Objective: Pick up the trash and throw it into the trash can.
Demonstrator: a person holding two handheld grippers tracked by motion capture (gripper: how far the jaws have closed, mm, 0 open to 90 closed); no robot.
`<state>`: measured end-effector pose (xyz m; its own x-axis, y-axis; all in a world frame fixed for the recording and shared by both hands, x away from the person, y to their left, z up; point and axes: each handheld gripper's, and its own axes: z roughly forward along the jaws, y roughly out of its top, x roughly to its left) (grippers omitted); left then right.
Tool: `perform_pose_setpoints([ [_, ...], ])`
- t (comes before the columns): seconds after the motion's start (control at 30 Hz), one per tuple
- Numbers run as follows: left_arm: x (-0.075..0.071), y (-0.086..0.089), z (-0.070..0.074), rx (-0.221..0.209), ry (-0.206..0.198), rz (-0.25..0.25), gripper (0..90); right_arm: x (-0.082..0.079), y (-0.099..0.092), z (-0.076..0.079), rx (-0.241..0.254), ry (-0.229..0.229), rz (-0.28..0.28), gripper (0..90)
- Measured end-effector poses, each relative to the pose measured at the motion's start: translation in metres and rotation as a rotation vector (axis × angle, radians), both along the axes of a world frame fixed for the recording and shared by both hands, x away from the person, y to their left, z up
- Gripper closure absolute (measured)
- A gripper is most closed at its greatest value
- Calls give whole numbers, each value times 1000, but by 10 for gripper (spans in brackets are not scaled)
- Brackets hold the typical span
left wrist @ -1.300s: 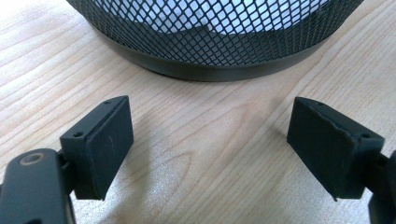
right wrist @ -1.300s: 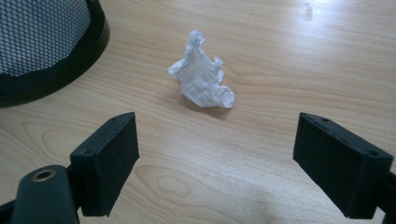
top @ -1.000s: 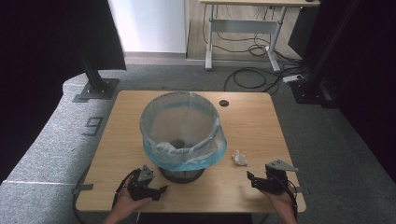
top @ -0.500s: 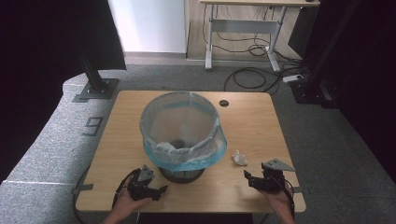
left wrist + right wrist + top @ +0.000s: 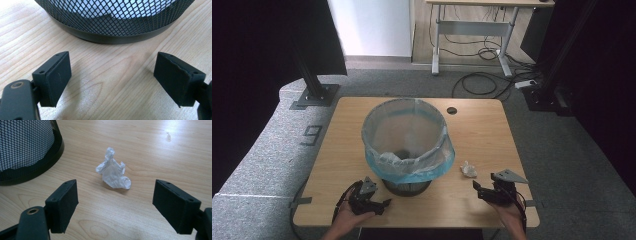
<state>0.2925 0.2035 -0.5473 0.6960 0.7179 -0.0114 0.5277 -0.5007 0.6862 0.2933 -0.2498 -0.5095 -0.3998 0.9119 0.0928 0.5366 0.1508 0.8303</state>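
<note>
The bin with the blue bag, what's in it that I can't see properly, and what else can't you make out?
- Bin: in the high view the bag and the near rim hide most of the bottom; something pale lies there, unclear what.
- Same bin in the left gripper view: cut off by the top edge.
- Crumpled paper: too small in the high view; its far side is hidden in the right gripper view.
- Dark round spot on the table: too small to identify.

Ahead of your matt black fingers (image 5: 63,205) lies crinkled white paper (image 5: 113,173) on the smooth, faintly glossy pale wooden counter (image 5: 155,152), beside the black metal mesh basket (image 5: 25,147).
</note>
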Motion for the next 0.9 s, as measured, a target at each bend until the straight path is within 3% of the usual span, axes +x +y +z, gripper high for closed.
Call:
perform_pose_setpoints([
  [0.9, 0, 0, 0, 0, 0, 0, 144, 13, 11, 0, -7, -50, -1, 231],
])
